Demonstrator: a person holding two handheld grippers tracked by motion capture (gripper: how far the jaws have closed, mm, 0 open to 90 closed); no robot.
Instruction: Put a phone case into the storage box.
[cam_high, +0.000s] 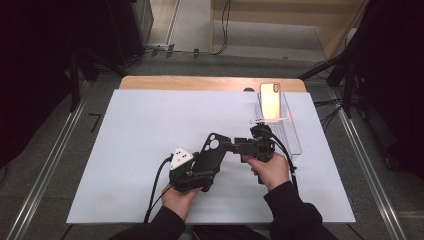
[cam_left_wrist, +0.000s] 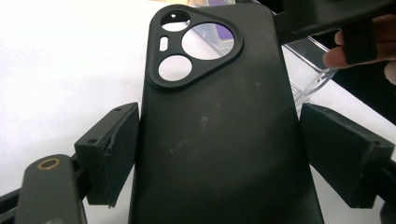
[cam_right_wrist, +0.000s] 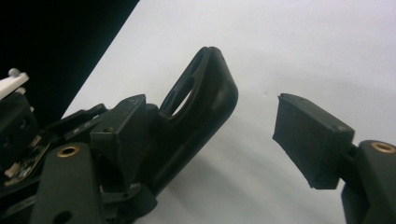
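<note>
Left gripper view: black phone case (cam_left_wrist: 219, 135) pinched in left claw (cam_left_wrist: 219, 154) (right claw (cam_right_wrist: 210, 135) spread alongside).

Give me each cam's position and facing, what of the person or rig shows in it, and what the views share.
High view: above the person's side, looking forward and down on the white table; both hands and sleeves, left gripper, right gripper, clear bin.
Left gripper view: on the left gripper, along its jaws, which flank the black phone case; fingers of the other hand show beyond.
Right gripper view: on the right gripper, jaws apart, one beside the case's edge.
Shared: the black phone case.
</note>
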